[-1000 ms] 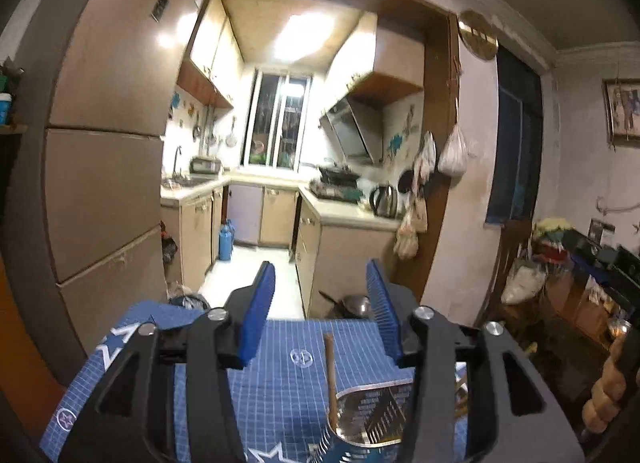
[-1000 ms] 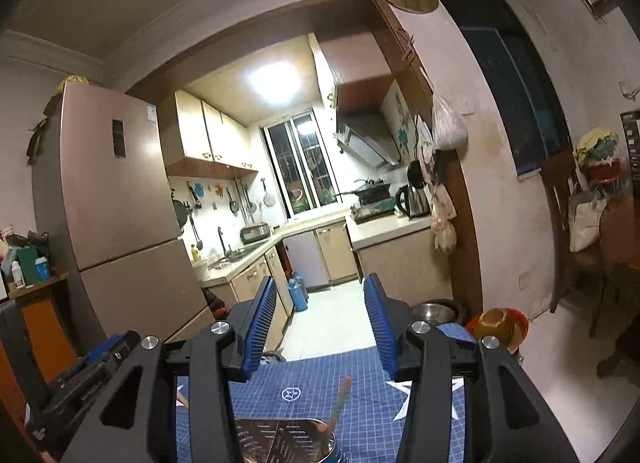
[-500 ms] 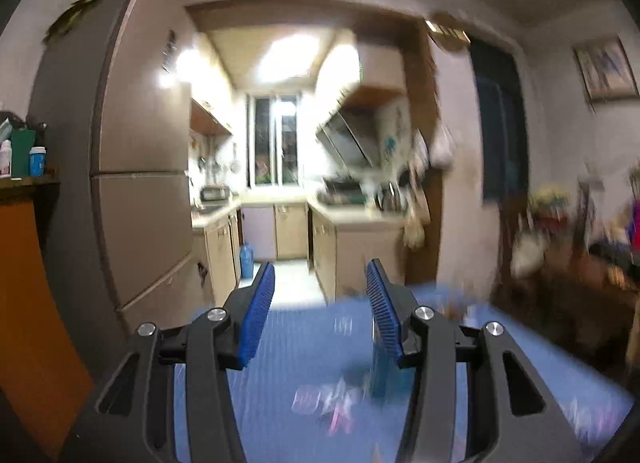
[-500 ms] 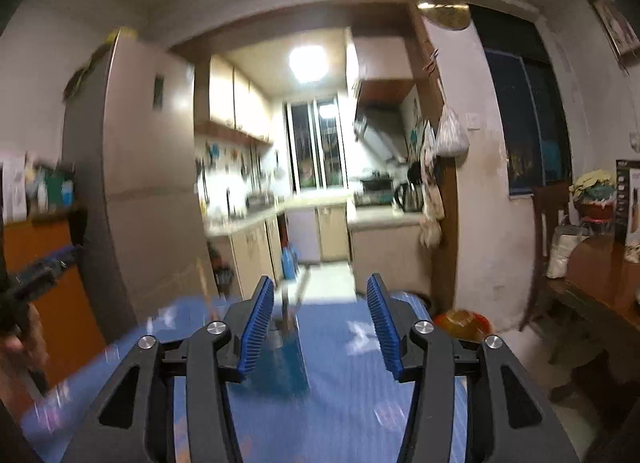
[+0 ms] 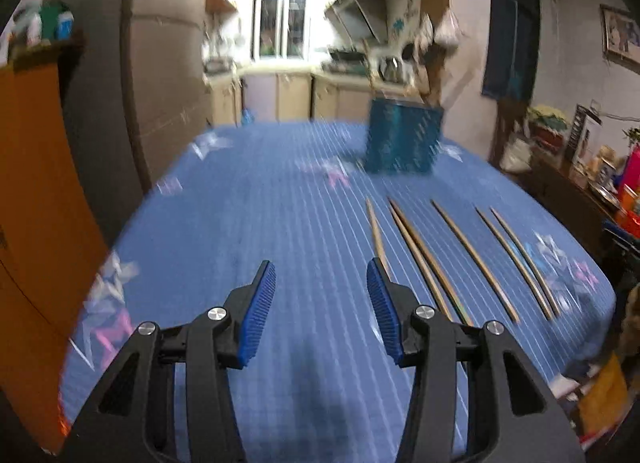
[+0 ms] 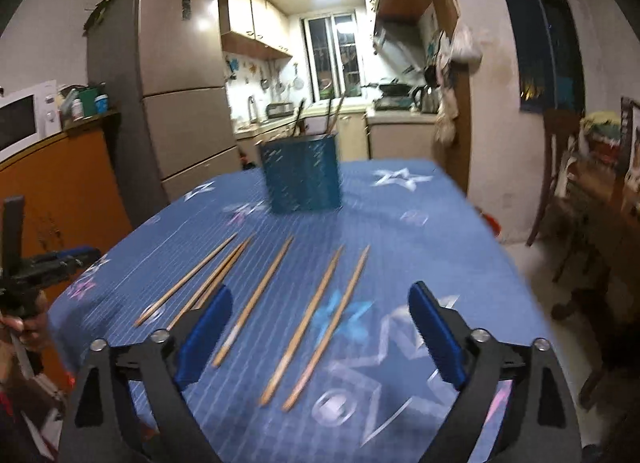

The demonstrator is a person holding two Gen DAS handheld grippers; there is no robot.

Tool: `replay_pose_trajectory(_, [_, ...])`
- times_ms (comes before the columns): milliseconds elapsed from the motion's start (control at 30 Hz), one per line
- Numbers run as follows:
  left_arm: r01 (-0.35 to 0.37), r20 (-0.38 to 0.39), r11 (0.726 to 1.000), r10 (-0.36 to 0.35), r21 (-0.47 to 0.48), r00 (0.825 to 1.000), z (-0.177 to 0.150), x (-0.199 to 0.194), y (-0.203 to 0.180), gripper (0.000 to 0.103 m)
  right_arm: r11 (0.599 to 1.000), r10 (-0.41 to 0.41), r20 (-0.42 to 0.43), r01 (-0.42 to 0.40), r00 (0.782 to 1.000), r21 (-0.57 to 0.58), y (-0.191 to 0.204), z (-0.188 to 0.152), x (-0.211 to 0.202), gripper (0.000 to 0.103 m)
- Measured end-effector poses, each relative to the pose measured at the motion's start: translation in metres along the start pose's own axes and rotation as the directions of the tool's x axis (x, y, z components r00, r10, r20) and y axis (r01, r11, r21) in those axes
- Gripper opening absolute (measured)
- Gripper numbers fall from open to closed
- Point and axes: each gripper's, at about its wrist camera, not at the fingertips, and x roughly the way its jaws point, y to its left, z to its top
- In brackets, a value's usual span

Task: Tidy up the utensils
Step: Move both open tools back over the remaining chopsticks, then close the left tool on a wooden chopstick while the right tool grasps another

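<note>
Several wooden chopsticks [image 6: 264,287] lie side by side on the blue star-print tablecloth [image 6: 400,231]. Behind them stands a teal utensil holder [image 6: 302,175] with a few sticks upright in it. My right gripper [image 6: 321,289] hovers over the near ends of the chopsticks. Its jaws are opening wide and nothing is pressed between the pads. In the left wrist view the chopsticks [image 5: 416,247] lie to the right of my left gripper [image 5: 321,263]. That gripper is half open and empty above bare cloth, with the holder [image 5: 404,139] at the far right.
A tall fridge [image 6: 172,83] and an orange cabinet [image 6: 60,191] with a microwave [image 6: 24,119] stand left of the table. A wooden chair [image 6: 560,167] and cluttered furniture are on the right. A hand [image 6: 24,327] shows at the left edge. The kitchen lies beyond.
Both grippers have pulled back from the holder and dipped toward the table, bringing the chopsticks into view. The right jaws have spread wide. The left jaws keep the same gap.
</note>
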Motion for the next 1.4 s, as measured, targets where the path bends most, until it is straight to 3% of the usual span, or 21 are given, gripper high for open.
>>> replay_pose_trajectory(200, [0.093,-0.105,0.992,-0.084,0.087,0.991,-0.044,0.017,-0.034,0.046,0.998,-0.012,-0.036,0.01,0.999,-0.058,0.031,-0.04,0.001,0.093])
replay_pose_trajectory(333, [0.077,-0.114,0.992,-0.065,0.101,0.991,-0.057,0.023,-0.041,0.046,0.994,-0.014,-0.078,0.006,0.997,-0.108,0.044,-0.057,0.004,0.093])
replay_pose_trajectory(433, [0.015,-0.109,0.989,0.001,0.15,0.994,-0.063,0.028,-0.044,0.046,0.993,0.009,-0.107,-0.021,0.994,-0.114,0.053,-0.062,0.005,0.085])
replay_pose_trajectory(600, [0.024,-0.124,0.988,-0.005,0.153,0.992,-0.063,0.042,-0.045,0.046,0.989,0.06,-0.166,-0.08,0.984,-0.121,0.068,-0.065,0.019,0.049])
replay_pose_trajectory(1000, [0.066,-0.117,0.993,-0.054,0.103,0.992,-0.052,0.062,-0.044,0.045,0.989,0.069,-0.211,-0.095,0.975,-0.115,0.088,-0.056,0.069,0.04])
replay_pose_trajectory(1200, [0.034,-0.116,0.994,-0.023,0.1,0.993,-0.049,0.068,-0.05,0.03,0.991,0.056,-0.213,-0.08,0.975,-0.105,0.088,-0.054,0.079,0.03])
replay_pose_trajectory(1400, [0.018,-0.09,0.997,-0.01,0.081,0.996,-0.05,0.07,-0.052,0.027,0.988,0.003,-0.194,-0.033,0.981,-0.152,0.094,-0.056,0.079,0.029])
